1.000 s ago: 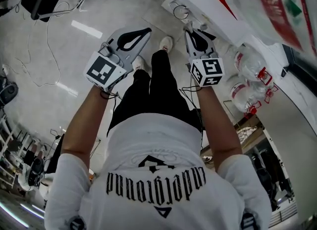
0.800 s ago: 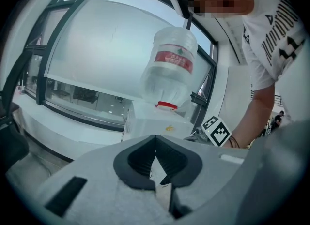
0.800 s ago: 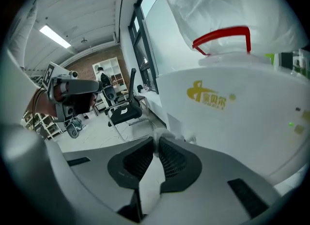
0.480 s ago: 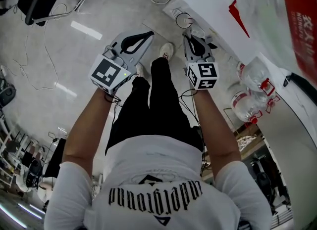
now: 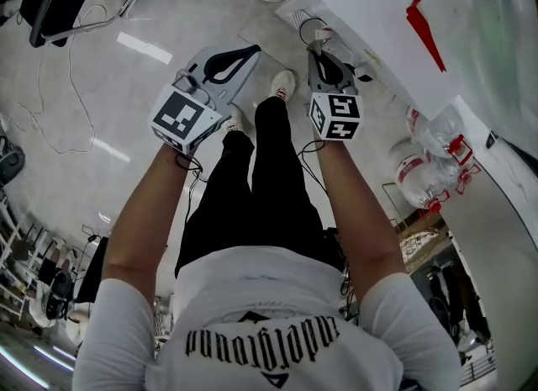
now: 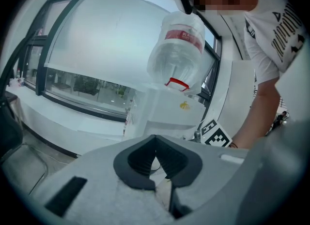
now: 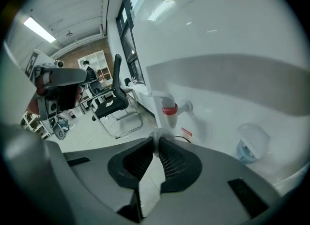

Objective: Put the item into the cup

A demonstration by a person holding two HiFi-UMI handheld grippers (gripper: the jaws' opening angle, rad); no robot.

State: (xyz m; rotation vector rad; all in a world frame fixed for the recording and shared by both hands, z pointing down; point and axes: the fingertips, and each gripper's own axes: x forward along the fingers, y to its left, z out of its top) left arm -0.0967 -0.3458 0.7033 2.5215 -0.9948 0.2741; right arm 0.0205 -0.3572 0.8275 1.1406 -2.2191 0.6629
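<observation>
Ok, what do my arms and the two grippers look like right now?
The left hand-held gripper and right hand-held gripper each have a pale grey body, black ribbed pads and a cube of black-and-white square markers. Thin black cables hang at the wrists. Arms are bare below a white short-sleeved T-shirt with black lettering.

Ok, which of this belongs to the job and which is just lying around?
Job:
right tongs, shut on a small pale item
clear cup-like container, possibly the cup, in the water dispenser recess

Lying about:
spare water jugs
office chair
left tongs, shut and empty
</observation>
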